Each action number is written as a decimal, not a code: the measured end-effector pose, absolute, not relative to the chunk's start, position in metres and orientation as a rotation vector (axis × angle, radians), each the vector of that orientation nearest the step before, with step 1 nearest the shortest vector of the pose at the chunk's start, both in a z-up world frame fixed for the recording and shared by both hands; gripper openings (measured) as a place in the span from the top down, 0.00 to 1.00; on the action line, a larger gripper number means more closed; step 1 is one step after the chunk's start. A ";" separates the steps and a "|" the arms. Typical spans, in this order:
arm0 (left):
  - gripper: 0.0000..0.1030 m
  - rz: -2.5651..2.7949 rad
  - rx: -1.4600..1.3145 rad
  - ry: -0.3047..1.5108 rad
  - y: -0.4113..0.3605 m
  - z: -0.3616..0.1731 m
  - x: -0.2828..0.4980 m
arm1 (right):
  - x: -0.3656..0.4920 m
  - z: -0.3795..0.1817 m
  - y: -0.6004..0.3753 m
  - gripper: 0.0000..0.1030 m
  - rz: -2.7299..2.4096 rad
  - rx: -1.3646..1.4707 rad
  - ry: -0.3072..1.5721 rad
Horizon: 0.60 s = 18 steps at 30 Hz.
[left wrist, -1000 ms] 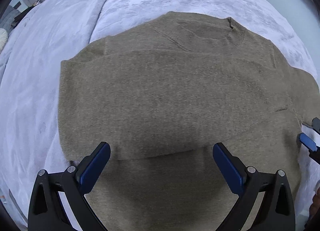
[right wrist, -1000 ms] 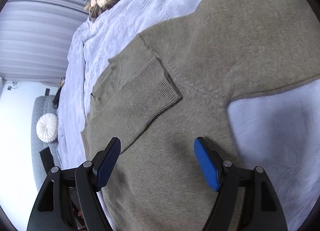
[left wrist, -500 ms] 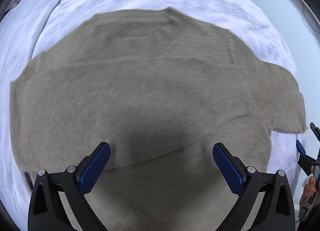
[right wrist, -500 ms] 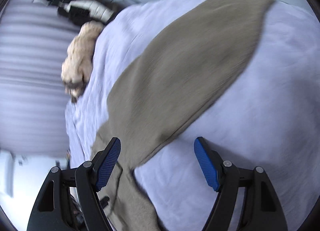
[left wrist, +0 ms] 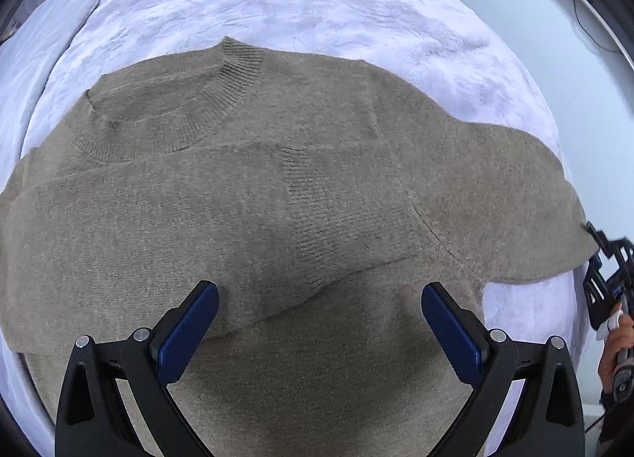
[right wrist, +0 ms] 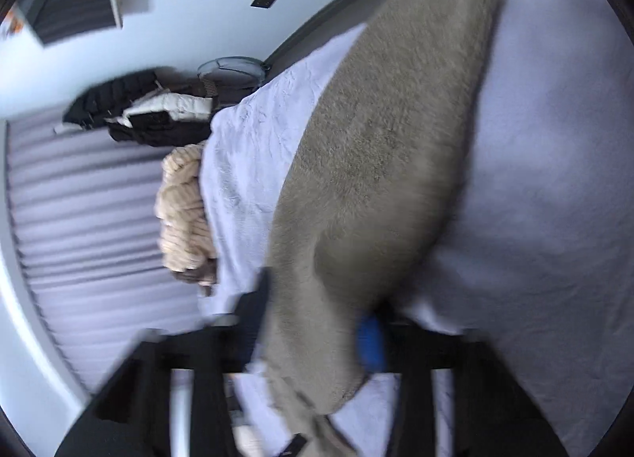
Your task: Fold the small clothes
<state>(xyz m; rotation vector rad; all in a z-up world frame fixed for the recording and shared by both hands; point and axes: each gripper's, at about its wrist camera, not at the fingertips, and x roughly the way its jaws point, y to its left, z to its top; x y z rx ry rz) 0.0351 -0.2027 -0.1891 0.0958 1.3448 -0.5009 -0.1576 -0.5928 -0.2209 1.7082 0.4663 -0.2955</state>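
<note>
A: What's different from a second ago?

B: The right gripper [right wrist: 317,342] had its jaws wide apart over the sweater [left wrist: 277,219]. Now it has swung to the sweater's edge and, in its own blurred view, cloth runs down between the fingers; one blue pad [right wrist: 370,344] peeks out beside the knit. It looks clamped on the sleeve, though the blur keeps me from being sure.

A: And the left gripper [left wrist: 317,330]?

B: Unchanged: jaws spread wide at the bottom of its frame, holding nothing, hovering over the lower body of the sweater.

A: Where does the sweater lie?

B: Flat on the lilac blanket [left wrist: 317,1], collar [left wrist: 237,73] at upper left. One cuff [left wrist: 309,211] is already laid across the chest. The other sleeve juts to the right edge, where the right gripper meets it.

A: So what follows?

B: Probably that sleeve gets folded inward across the body.
</note>
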 end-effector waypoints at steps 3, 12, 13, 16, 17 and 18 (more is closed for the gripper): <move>0.00 -0.459 0.062 1.353 -0.188 -0.185 0.044 | -0.147 -0.207 -0.585 0.90 -0.203 1.660 0.446; 0.00 -0.401 -0.005 1.321 -0.132 -0.177 0.051 | -0.044 -0.122 -0.516 0.90 0.130 1.302 0.580; 0.00 -0.393 -0.028 1.331 -0.121 -0.177 0.054 | -0.031 -0.114 -0.500 0.90 0.168 1.250 0.606; 0.00 -0.336 -0.070 1.334 -0.084 -0.182 0.060 | 0.014 -0.099 -0.436 0.90 0.289 1.073 0.703; 0.00 -0.319 -0.073 1.328 -0.076 -0.182 0.059 | 0.030 -0.101 -0.412 0.90 0.320 1.024 0.744; 0.00 -0.299 -0.076 1.319 -0.065 -0.183 0.060 | 0.042 -0.104 -0.390 0.90 0.344 0.982 0.784</move>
